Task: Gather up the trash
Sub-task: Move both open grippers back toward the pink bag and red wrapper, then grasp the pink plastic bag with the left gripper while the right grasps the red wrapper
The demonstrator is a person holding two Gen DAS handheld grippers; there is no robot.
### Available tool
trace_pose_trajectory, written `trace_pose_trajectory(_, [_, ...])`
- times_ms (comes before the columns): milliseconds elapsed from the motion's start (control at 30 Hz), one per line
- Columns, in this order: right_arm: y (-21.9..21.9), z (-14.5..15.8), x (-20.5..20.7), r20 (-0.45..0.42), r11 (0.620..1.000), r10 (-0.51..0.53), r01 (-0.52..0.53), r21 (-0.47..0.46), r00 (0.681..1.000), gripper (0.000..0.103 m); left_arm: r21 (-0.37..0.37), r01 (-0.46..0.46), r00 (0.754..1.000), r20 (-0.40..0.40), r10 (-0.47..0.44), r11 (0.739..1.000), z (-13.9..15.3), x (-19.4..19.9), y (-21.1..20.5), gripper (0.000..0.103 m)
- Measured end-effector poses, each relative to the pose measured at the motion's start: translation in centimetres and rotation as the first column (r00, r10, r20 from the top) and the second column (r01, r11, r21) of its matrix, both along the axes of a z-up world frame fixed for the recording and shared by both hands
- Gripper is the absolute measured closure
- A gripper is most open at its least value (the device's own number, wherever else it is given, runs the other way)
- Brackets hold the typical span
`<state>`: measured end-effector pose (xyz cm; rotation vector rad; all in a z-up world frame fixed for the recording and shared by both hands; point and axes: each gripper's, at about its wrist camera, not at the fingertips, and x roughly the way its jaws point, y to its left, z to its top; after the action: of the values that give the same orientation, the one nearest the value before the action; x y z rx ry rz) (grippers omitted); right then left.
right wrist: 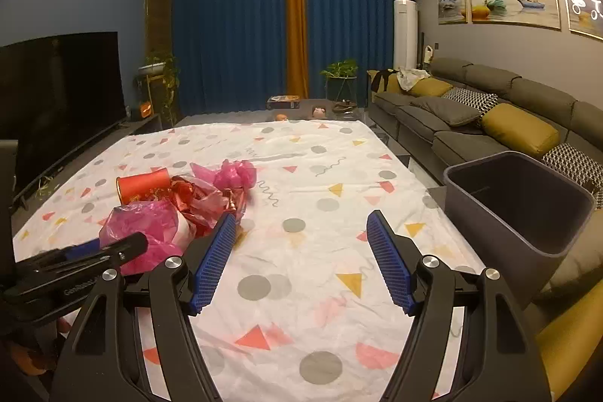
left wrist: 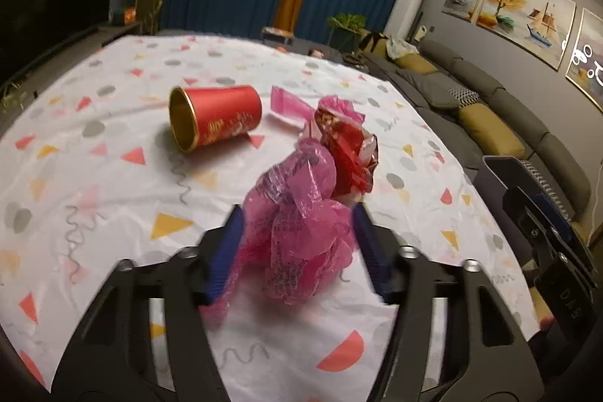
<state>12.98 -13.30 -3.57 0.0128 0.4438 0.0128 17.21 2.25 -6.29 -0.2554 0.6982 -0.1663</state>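
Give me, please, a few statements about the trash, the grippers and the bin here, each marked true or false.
1. The red cup stands upright. False: it lies on its side, its open mouth showing.
2. The pink plastic bag sits between the left gripper fingers. True.
3. The right gripper holds a wrapper. False: it is open, with nothing between its fingers.
4. The grey bin is beside the table's right edge. True.
5. The red foil wrapper is already in the bin. False: it lies on the tablecloth.
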Motion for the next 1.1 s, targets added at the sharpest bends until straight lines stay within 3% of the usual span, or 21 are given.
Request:
trace_pose_trajectory(100, [0.4, -0.1, 0.5, -0.004, 1.000, 0.006, -0.006, -0.006, 1.000, 0.032, -0.010, 0.016, 1.000, -0.007, -0.016, 1.000, -0.3, 0.2, 0.0, 0.071])
trace_pose_trajectory(300, [1.0, -0.1, 1.2, -0.013, 1.000, 0.013, -0.013, -0.010, 1.000, 0.032, -0.034, 0.031, 1.000, 0.000, -0.031, 0.999, -0.5, -0.1, 0.4, 0.091])
trace_pose_trajectory(767, [5.0, -1.5, 4.5, -0.058, 0.997, 0.078, -0.079, -0.022, 0.995, 0.032, -0.059, -0.054, 0.991, 0.118, 0.061, 0.997, 2.7, -3.1, 5.1, 0.094])
trace_pose_trajectory(1100, [9.2, -2.3, 9.0, -0.103, 0.991, 0.120, -0.126, -0.053, 0.987, 0.032, -0.082, -0.104, 0.985, 0.128, 0.114, 0.991, 3.0, -3.3, 7.9, 0.094])
